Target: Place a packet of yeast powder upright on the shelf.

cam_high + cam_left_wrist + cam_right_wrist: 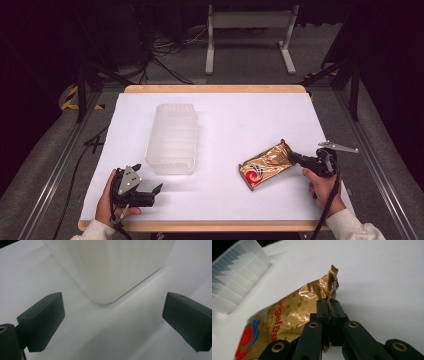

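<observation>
Right of the ribbed translucent plastic box [171, 139], the right gripper [296, 158] is pinching the crinkled gold foil snack packet [265, 166] by its end, likely for lifting; the left gripper [150, 194] is waiting open beside the box.

In the right gripper view the gold foil packet [287, 320] carries red lettering down its face that reads "ngel", its first letter hidden in a fold, followed by two or three red characters too blurred to make out; near its lower end sits a red and blue swirl emblem [249, 337]; in the high view the same packet [265, 165] shows the red swirl, but no words are legible there.
</observation>
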A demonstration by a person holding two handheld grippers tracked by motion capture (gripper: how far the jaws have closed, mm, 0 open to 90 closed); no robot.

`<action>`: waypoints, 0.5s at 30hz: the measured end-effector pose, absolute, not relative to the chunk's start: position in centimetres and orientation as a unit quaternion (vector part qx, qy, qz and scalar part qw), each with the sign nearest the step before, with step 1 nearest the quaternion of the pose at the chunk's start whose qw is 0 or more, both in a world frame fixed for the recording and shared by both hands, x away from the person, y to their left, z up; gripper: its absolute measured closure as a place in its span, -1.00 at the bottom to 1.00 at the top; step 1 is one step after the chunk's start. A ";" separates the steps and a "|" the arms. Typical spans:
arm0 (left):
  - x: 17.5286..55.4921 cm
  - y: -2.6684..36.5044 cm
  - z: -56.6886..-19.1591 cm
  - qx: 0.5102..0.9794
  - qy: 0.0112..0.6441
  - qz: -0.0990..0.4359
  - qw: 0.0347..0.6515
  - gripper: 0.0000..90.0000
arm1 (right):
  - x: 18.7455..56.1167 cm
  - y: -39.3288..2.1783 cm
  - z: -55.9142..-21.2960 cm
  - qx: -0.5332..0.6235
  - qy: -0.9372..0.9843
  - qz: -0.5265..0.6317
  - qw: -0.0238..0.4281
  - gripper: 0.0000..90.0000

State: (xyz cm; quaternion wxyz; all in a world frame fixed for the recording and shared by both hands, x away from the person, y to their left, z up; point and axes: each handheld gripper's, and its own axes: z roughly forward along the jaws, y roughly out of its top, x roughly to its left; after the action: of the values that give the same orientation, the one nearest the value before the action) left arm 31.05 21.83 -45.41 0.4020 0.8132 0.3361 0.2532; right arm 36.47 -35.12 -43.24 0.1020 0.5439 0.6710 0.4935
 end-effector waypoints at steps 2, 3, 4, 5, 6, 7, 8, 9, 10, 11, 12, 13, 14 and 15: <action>31.0 21.9 -45.4 0.812 0.336 0.254 0.403 -0.89 | 36.2 -35.0 -42.6 0.529 0.671 0.509 0.105 0.96; 31.0 21.9 -45.4 0.812 0.336 0.255 0.404 -0.89 | 36.1 -35.0 -42.3 0.525 0.672 0.512 0.105 0.96; 31.0 21.9 -45.4 0.810 0.338 0.255 0.405 -0.89 | 36.0 -34.8 -42.0 0.519 0.673 0.515 0.110 0.96; 31.1 21.9 -45.4 0.810 0.338 0.256 0.406 -0.89 | 35.9 -34.8 -41.8 0.513 0.674 0.520 0.109 0.96; 31.1 21.9 -45.4 0.810 0.338 0.256 0.406 -0.89 | 35.9 -34.6 -41.5 0.507 0.676 0.523 0.113 0.96; 31.1 22.0 -45.4 0.809 0.340 0.255 0.406 -0.89 | 35.9 -34.6 -41.5 0.507 0.676 0.523 0.113 0.96; 31.1 22.0 -45.4 0.807 0.342 0.255 0.408 -0.89 | 35.7 -34.3 -41.0 0.489 0.684 0.527 0.123 0.97; 31.1 22.0 -45.4 0.808 0.343 0.255 0.407 -0.89 | 35.7 -34.1 -40.7 0.484 0.686 0.529 0.123 0.97; 31.1 22.0 -45.4 0.808 0.343 0.255 0.407 -0.89 | 35.7 -34.1 -40.7 0.484 0.686 0.529 0.123 0.97; 31.1 22.0 -45.4 0.807 0.344 0.256 0.407 -0.89 | 35.6 -33.9 -40.3 0.476 0.688 0.532 0.128 0.97; 31.1 22.0 -45.4 0.806 0.343 0.256 0.408 -0.89 | 35.6 -33.7 -40.0 0.466 0.692 0.536 0.130 0.97; 31.1 22.0 -45.4 0.807 0.342 0.255 0.407 -0.89 | 35.5 -33.5 -39.6 0.457 0.693 0.542 0.132 0.97; 31.0 22.0 -45.4 0.808 0.343 0.255 0.406 -0.89 | 35.5 -33.3 -39.2 0.449 0.693 0.548 0.135 0.97; 31.0 22.0 -45.4 0.808 0.343 0.255 0.406 -0.89 | 35.4 -33.1 -38.8 0.440 0.695 0.553 0.134 0.97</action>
State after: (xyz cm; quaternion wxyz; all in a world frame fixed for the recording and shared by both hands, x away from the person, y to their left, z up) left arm 31.03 22.03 -45.35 0.4057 0.8082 0.3425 0.2548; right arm 35.37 -33.09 -38.76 0.1340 0.4404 0.6947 0.5527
